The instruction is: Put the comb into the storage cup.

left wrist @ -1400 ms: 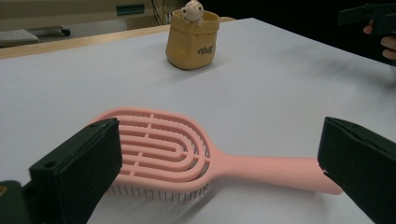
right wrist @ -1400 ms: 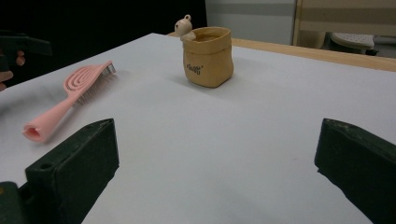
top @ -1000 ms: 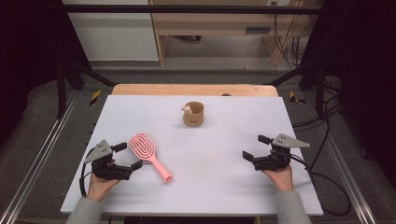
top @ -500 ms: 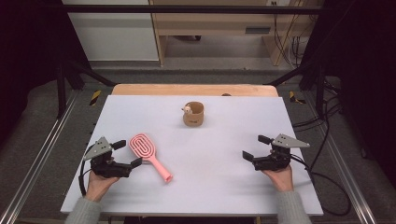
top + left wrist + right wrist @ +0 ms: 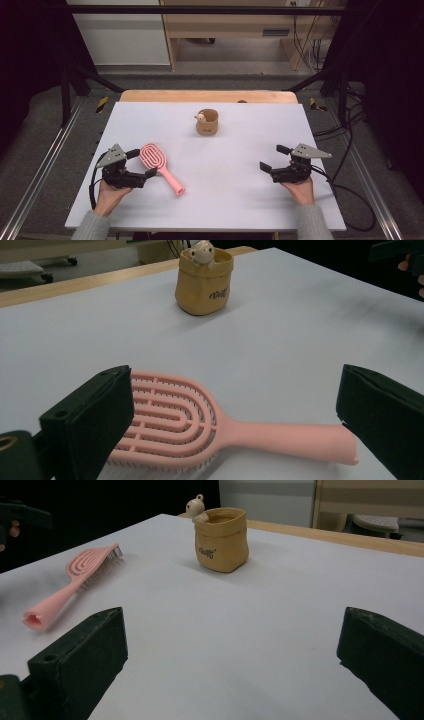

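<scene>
The pink brush (image 5: 159,166) lies flat on the table (image 5: 240,200), near-left of the pot (image 5: 208,122), with the left gripper (image 5: 143,164) wide open astride its head, and the right gripper (image 5: 272,159) wide open, near-right of the pot.
</scene>
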